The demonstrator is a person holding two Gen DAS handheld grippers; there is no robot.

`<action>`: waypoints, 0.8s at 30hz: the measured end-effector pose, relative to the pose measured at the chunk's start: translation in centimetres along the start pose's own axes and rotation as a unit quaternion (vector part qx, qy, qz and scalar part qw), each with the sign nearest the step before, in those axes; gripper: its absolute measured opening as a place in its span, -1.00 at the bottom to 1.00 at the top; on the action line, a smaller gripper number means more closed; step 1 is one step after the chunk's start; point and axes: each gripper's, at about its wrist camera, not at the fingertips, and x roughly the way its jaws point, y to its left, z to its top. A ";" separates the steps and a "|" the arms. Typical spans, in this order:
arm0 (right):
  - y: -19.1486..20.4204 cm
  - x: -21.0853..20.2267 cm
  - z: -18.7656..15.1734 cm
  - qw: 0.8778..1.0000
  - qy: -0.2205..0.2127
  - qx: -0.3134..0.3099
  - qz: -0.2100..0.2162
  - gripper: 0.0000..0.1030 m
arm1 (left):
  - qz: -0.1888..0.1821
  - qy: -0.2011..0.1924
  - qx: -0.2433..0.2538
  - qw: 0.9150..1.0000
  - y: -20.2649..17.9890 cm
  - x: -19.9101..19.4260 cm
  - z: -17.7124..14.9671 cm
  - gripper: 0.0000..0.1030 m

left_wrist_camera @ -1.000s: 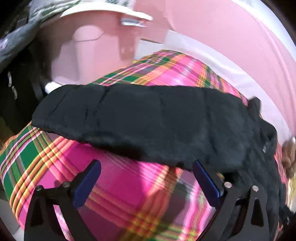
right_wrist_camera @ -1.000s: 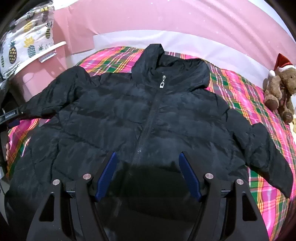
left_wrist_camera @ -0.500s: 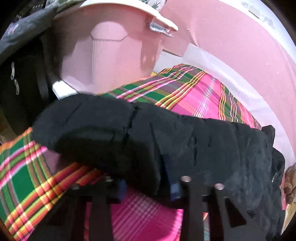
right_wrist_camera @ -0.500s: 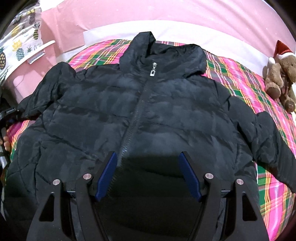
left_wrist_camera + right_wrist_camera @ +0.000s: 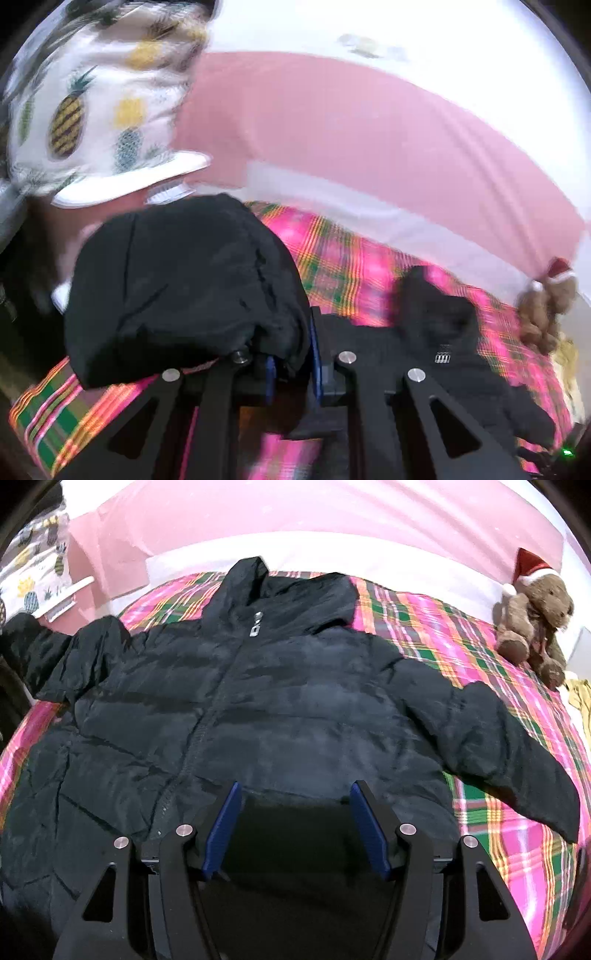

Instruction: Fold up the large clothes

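Left wrist view: the left gripper [image 5: 291, 363] has just been closing, its jaws now pinching the black jacket [image 5: 258, 701] sleeve [image 5: 184, 288]. The right gripper [image 5: 295, 819], its jaws wide but narrowing and gripping nothing, hangs over the jacket's hem on the plaid bed [image 5: 443, 627].

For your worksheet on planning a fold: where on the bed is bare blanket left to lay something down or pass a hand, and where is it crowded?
Bare plaid blanket lies between the black jacket collar and the teddy bear, and below the right sleeve toward the near edge. A smaller strip shows left of the collar. The middle is crowded: the jacket covers it, and the left tool grips the left sleeve.
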 end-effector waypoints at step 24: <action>-11.9 -2.1 -4.9 0.993 -0.002 0.120 -0.016 0.20 | -0.220 0.211 0.131 0.943 -27.6 13.2 -16.0 0.54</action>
